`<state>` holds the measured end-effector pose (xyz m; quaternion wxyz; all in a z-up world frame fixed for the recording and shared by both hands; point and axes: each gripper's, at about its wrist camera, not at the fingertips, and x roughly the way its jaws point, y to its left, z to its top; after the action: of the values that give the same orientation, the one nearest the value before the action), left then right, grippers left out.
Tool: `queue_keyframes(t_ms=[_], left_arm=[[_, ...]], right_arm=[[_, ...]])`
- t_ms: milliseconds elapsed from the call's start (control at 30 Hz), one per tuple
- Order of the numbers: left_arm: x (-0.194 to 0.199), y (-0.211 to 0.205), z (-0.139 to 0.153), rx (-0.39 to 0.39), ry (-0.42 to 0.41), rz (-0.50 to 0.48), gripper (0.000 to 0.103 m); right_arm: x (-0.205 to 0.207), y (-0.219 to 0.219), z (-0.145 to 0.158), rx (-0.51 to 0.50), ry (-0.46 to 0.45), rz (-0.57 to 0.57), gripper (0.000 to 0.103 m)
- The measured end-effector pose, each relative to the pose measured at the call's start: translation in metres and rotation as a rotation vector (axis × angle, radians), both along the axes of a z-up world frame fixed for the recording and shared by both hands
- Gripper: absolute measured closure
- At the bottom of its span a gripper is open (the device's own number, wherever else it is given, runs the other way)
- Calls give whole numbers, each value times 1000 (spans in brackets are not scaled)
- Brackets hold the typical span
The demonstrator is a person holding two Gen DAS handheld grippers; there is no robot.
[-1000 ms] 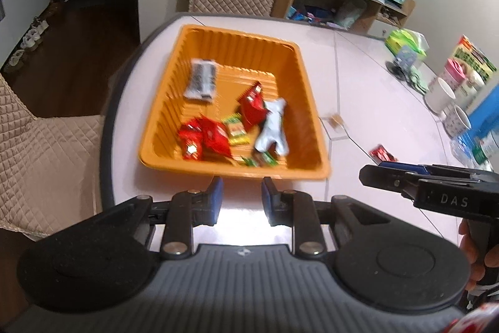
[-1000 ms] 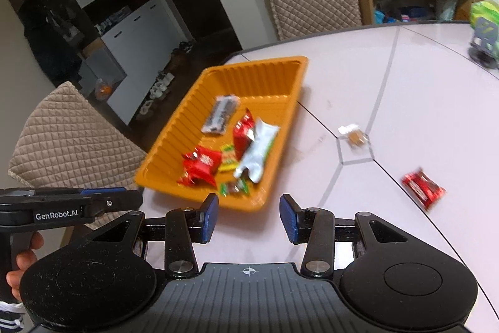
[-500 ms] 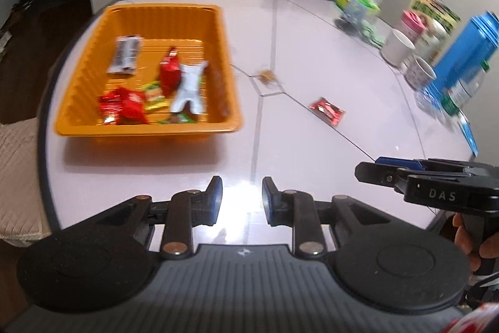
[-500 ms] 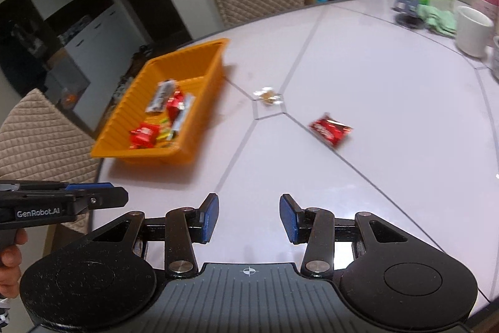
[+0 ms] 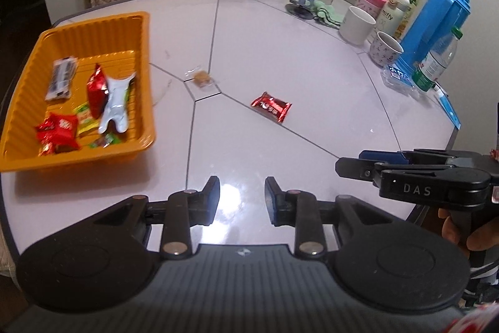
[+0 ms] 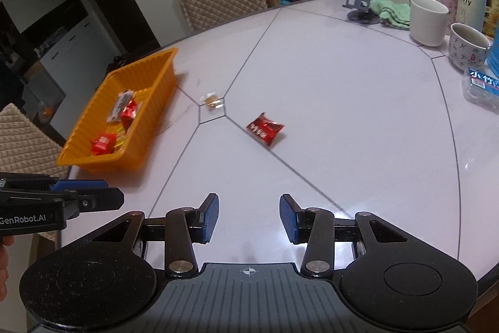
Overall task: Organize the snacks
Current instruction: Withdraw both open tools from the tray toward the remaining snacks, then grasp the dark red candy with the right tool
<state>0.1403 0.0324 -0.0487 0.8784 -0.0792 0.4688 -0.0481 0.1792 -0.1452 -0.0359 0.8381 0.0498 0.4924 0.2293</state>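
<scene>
Light: bright, from overhead
Glare: white patch on the glossy pale counter (image 5: 230,195)
Blur: orange ribbed plastic tray (image 5: 93,30) slightly smeared
Edges: fisheye bending, dark corners

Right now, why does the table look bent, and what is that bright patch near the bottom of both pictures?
In both views the fisheye lens curves the table and its seams. In the left wrist view, lamp glare sits on the glossy top between the tool's fingers, and the orange tray is motion-blurred. In the right wrist view, fainter glare lies by the right finger; the red snack is slightly soft.
</scene>
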Motion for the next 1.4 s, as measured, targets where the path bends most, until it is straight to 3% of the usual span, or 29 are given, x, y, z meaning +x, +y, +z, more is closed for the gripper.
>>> queue_keyframes(t_ms=[500,1400], left_arm=[[53,-12,-16,20,12,0,74],[110,18,-42,23,45,65,72]], right_arm=[[40,-5,-14,-28,-44,22,59],[104,57,-54,-83,-111,200,59]])
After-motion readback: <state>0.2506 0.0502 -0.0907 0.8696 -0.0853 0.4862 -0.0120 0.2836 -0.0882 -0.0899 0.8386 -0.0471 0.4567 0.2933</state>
